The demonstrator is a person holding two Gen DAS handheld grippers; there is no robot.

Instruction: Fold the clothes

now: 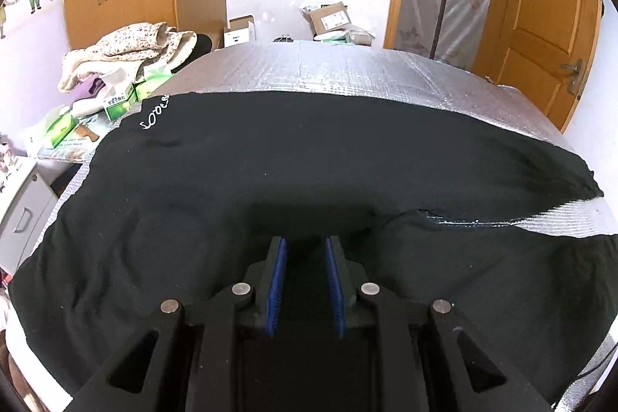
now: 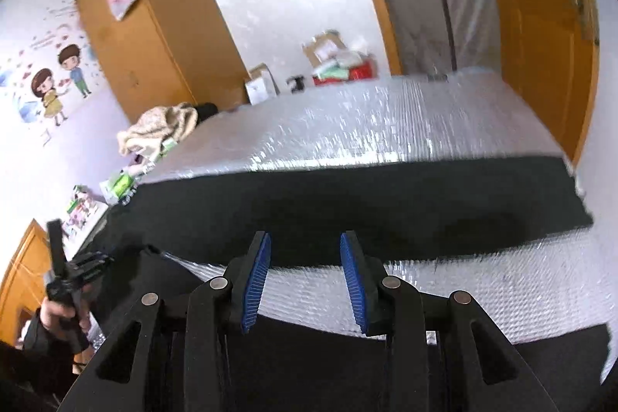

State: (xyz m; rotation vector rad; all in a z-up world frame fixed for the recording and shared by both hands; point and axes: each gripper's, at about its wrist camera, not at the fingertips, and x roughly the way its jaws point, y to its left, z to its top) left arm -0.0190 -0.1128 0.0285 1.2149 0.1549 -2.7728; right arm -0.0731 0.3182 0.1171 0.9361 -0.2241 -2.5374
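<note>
Far left, side clutter: green-and-white boxes (image 1: 119, 105) lie off the left edge of the silver-covered bench (image 1: 347, 72), with a cream blanket (image 1: 127, 53) heaped behind; box contents not visible.
Garment: black garment (image 1: 270, 157) spread across the bench, white lettering at its far left corner; a flap or leg reaches right, with bare silver between it and the near portion.
Left hand-held gripper (image 1: 305, 246): low over the near cloth, blue pads at a narrow gap; whether cloth lies between them cannot be told.
Right hand-held gripper (image 2: 305, 250): above the bare strip, pads wide apart, holding nothing.
Step in hand: judged a hold on the near edge; fold stage unsettled.
Next move calls for: both grippers pinching one layer cleanly.
Rear containers: cardboard cartons (image 1: 328, 18) beyond the bench, contents indistinct.
</note>
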